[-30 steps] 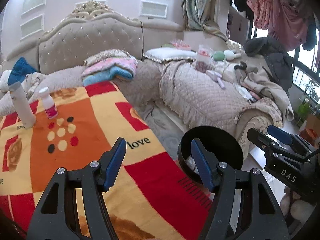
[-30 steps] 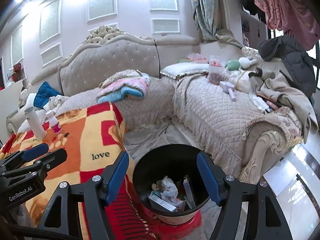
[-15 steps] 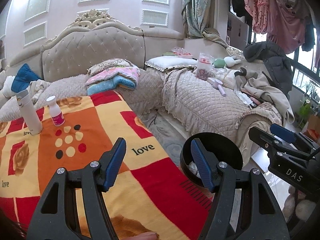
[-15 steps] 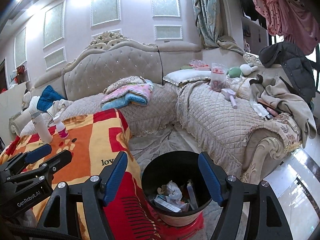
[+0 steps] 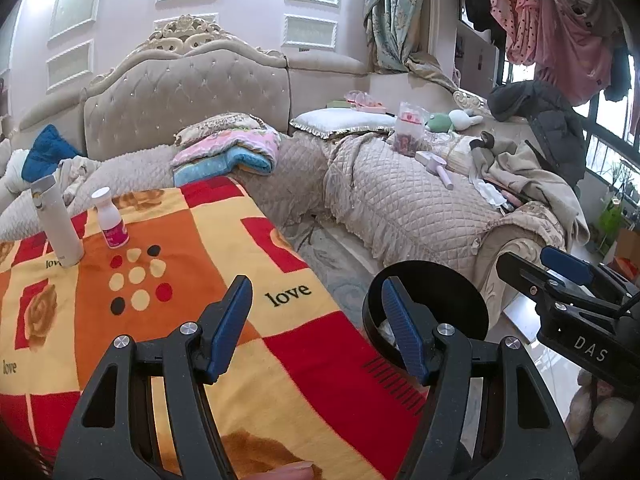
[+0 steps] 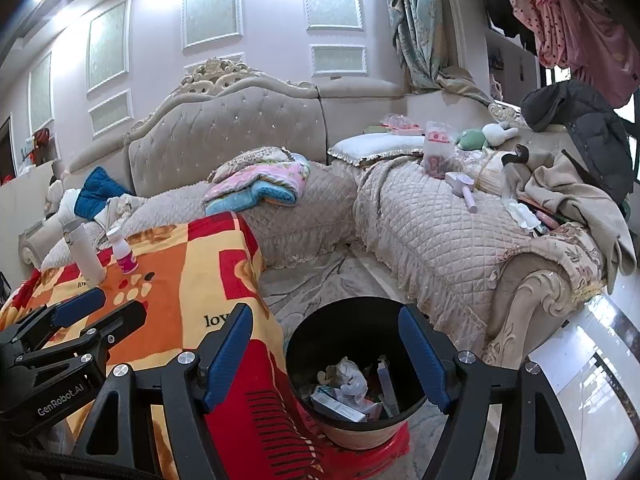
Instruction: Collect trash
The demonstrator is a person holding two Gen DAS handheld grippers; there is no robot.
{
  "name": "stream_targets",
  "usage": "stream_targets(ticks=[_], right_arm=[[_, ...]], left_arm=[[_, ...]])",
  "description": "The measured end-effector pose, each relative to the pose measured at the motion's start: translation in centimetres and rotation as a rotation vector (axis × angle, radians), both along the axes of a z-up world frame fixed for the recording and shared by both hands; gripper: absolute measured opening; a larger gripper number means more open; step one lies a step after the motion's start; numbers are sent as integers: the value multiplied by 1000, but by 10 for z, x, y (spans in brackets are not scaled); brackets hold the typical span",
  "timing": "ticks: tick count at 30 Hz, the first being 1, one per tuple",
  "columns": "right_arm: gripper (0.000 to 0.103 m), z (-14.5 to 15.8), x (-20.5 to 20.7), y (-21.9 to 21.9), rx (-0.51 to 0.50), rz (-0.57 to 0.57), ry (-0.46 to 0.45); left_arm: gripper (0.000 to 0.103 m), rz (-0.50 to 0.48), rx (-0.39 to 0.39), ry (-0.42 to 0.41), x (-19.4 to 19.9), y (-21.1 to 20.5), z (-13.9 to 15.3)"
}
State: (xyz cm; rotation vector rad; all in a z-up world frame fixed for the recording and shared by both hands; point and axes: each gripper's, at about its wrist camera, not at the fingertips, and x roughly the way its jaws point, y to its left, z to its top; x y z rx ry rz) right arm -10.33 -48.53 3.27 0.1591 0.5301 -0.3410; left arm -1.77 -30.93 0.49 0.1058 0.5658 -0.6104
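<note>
A black trash bin [image 6: 356,408] stands on the floor beside the blanket-covered table, holding crumpled paper [image 6: 347,376] and small boxes [image 6: 338,402]. My right gripper [image 6: 326,348] hovers above the bin, its jaws opening with nothing between them. My left gripper [image 5: 316,328] stands open and empty over the red and orange blanket [image 5: 168,280]; the bin [image 5: 452,284] shows behind its right finger. A tall white bottle [image 5: 60,224] and a small white bottle with a pink label [image 5: 110,218] stand at the blanket's far left. The right gripper [image 5: 560,276] also shows at the left wrist view's right edge.
A beige quilted corner sofa [image 6: 432,236] wraps behind the table and bin, piled with folded blankets [image 6: 260,182], a pillow, toys and clothes [image 6: 576,188]. A patterned rug [image 6: 320,280] lies between sofa and table. Glossy floor [image 6: 580,368] lies to the right.
Both views have pulled back and risen slightly, so the table and bin sit lower and farther. The right gripper's jaws have spread a little wider. The left jaws look unchanged.
</note>
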Motion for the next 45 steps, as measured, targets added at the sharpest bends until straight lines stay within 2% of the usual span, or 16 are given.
stream_targets(ticks=[45], right_arm=[[75,-12,6,-4,11,4,29]], left_arm=[[67,5,-2,45,10,2,-15]])
